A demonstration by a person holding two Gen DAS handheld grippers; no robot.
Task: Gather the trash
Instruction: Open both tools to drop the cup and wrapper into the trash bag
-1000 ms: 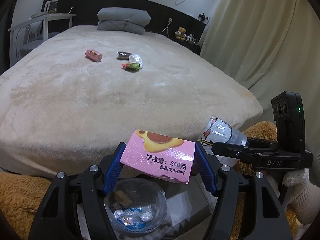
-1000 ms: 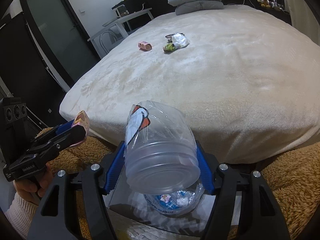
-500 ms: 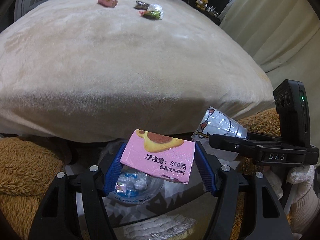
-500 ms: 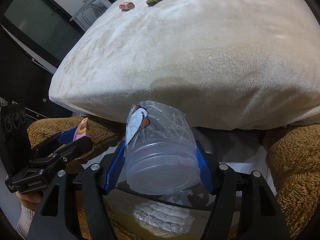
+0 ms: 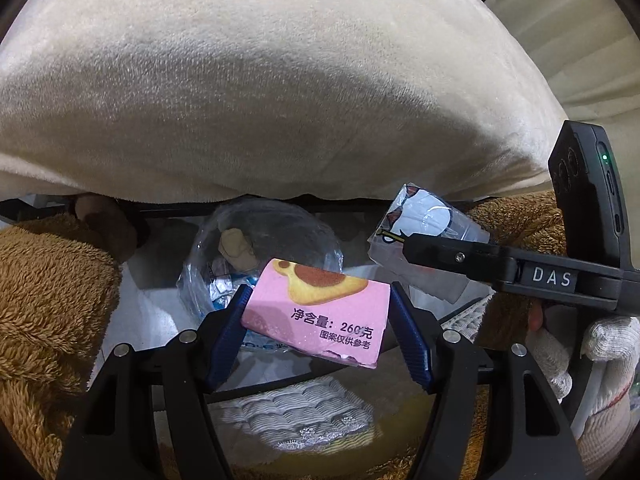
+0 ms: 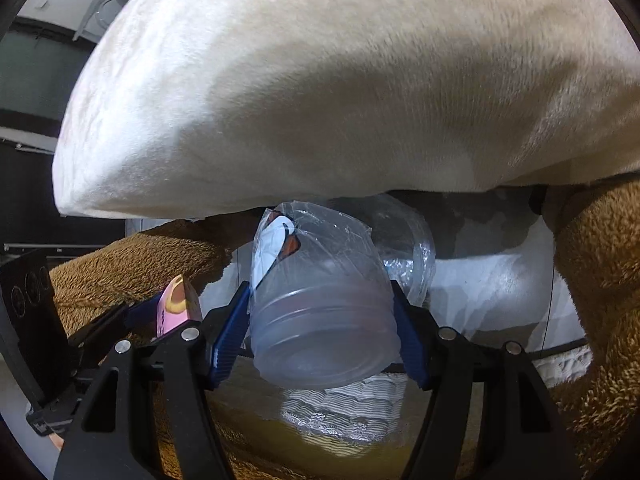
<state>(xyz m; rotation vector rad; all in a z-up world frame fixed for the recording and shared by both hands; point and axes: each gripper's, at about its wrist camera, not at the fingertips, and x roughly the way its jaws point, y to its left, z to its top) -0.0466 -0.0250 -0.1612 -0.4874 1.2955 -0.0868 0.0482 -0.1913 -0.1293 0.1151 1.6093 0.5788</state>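
Both hands were at the drop-off step: the left claw [image 5: 318,334] clamped a glossy pink cardboard snack box [image 5: 320,312], the right claw [image 6: 322,336] a crinkled clear plastic cup [image 6: 320,308] — each hung over the clear bag-lined bin [image 5: 264,240] beside the plush bed [image 5: 280,80]. Next, I judged, came spreading the jaws so both fell in.

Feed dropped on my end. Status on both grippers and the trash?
Left gripper shut on pink packet. Right gripper shut on clear plastic cup. Both over clear trash bag below bed edge. Nothing blocking.
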